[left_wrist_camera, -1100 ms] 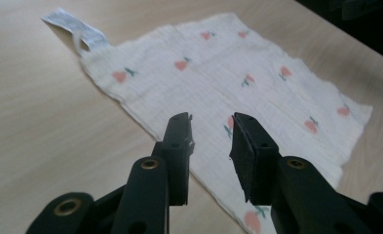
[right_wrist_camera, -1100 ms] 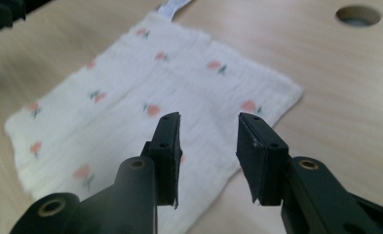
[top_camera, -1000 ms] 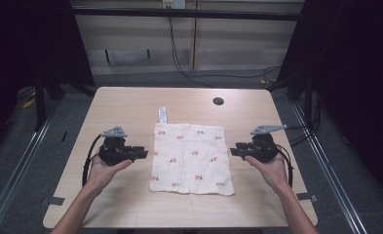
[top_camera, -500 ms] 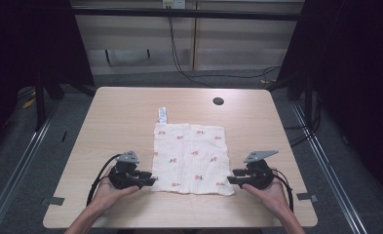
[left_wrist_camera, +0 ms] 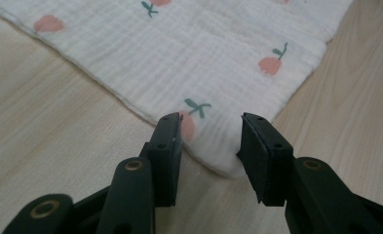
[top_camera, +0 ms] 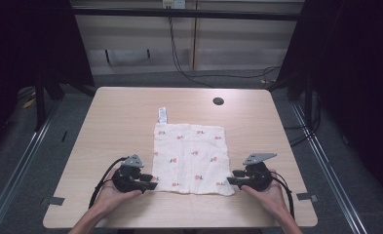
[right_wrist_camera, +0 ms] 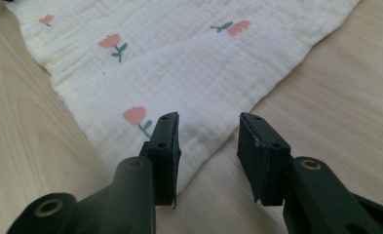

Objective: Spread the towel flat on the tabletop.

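Cloth point(top_camera: 191, 158) is lying flat on the table point(top_camera: 106, 122), a little toward the person's side of centre, white with small red flowers, with a tag point(top_camera: 162, 115) sticking out at its far left corner. A dark round hole point(top_camera: 218, 101) sits in the tabletop well beyond the cloth.

Left gripper point(top_camera: 147, 181) is sitting low at the cloth's near left corner; right gripper point(top_camera: 234, 177) is doing the same at the near right corner. Both hands are resting close to the table.

Left gripper view: the corner of the cloth point(left_wrist_camera: 218, 156) is lying between the two black jaws, which are standing apart and have just been opening; the pads are not pressing on the fabric. Right gripper view: the jaws are standing apart too, and the near right corner point(right_wrist_camera: 194, 156) is pointing into the gap, more under the left jaw than centred. Nothing is being held yet.

Step in hand, as judged: lining up on the two near corners for a pinch, probably the start of a fold away from the person.

Next move is calling for: easing each gripper slightly forward so the corner lies fully between the pads, then closing both together. The fabric is thin and lying flat, so the lower jaw will likely need to slide under the edge; otherwise the pads may be closing on the table.
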`<state>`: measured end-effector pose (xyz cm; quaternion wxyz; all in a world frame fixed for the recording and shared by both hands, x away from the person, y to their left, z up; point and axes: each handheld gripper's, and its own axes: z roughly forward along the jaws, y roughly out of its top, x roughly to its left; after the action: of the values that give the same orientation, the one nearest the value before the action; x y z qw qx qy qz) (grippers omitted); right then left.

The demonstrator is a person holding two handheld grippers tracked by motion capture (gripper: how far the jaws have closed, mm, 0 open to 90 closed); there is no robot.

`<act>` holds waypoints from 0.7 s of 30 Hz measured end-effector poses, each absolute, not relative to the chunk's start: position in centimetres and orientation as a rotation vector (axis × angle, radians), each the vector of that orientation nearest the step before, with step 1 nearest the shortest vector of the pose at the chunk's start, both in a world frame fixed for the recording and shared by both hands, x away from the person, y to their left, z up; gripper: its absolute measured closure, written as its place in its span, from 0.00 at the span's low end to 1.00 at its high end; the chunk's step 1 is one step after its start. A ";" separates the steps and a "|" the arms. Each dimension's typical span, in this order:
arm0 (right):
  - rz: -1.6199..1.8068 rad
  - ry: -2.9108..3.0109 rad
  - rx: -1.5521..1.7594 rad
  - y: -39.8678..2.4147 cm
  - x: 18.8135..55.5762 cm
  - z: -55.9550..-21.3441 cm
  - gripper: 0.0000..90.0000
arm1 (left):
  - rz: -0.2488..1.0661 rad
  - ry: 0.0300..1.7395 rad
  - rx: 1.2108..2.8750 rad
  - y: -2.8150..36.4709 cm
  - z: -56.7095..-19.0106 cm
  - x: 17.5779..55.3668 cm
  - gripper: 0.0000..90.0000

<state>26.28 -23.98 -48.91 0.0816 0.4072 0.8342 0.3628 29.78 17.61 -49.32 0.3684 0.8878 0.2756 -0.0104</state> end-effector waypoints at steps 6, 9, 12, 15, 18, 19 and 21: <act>1.072 2.505 1.206 -23.4 26.4 -49.2 0.68 | 0.026 0.667 2.319 16.8 -49.2 28.6 0.64; 1.000 2.536 1.191 -22.6 26.2 -49.3 0.69 | 0.041 0.630 2.328 16.6 -49.2 28.3 0.81; 0.995 2.526 1.174 -22.5 26.1 -49.3 0.77 | 0.027 0.608 2.343 16.7 -49.2 28.3 0.94; 0.939 2.539 1.152 -22.5 26.1 -49.1 0.98 | -0.008 0.624 2.329 17.0 -49.2 28.4 0.96; 0.932 2.541 1.140 -22.6 26.1 -49.1 0.99 | -0.008 0.642 2.327 17.3 -49.2 28.5 0.96; 0.931 2.548 1.153 -22.8 25.9 -49.0 0.99 | -0.023 0.661 2.317 17.8 -49.2 28.5 0.96; 0.972 2.562 1.168 -23.0 25.7 -49.1 0.99 | -0.037 0.662 2.324 18.2 -49.2 28.3 0.96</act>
<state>25.69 -22.99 -49.08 0.0813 0.3908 0.8573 0.3253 28.29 18.18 -49.16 0.3547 0.8990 0.2563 -0.0145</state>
